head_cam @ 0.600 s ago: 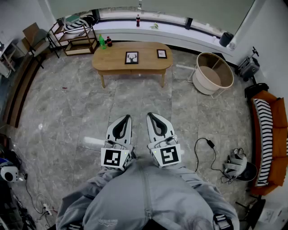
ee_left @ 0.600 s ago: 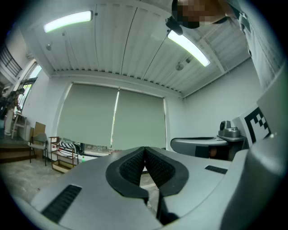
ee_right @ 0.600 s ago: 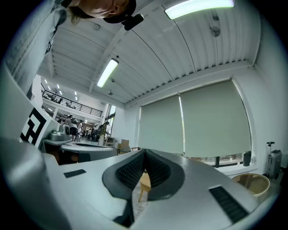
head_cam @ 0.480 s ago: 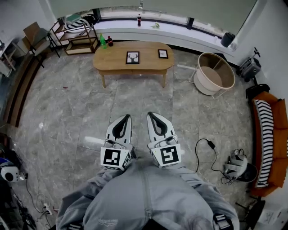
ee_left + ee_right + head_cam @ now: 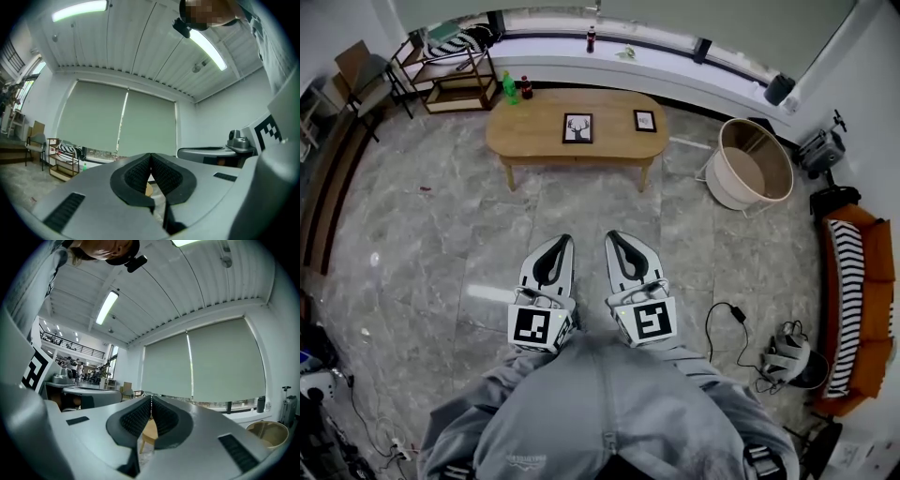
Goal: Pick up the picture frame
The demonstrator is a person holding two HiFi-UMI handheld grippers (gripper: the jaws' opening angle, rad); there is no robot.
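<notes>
One picture frame lengthwise across table

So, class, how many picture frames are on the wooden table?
2. The larger frame lies near the middle of the table. The smaller frame lies to its right in the head view. Nothing seems to hide another.

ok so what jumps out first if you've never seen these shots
The left gripper and right gripper sit side by side low in the head view, both shut and empty. Beyond them across the tiled floor stands an oval wooden table bearing a larger picture frame and a smaller frame, with a round tub to its right.
</notes>
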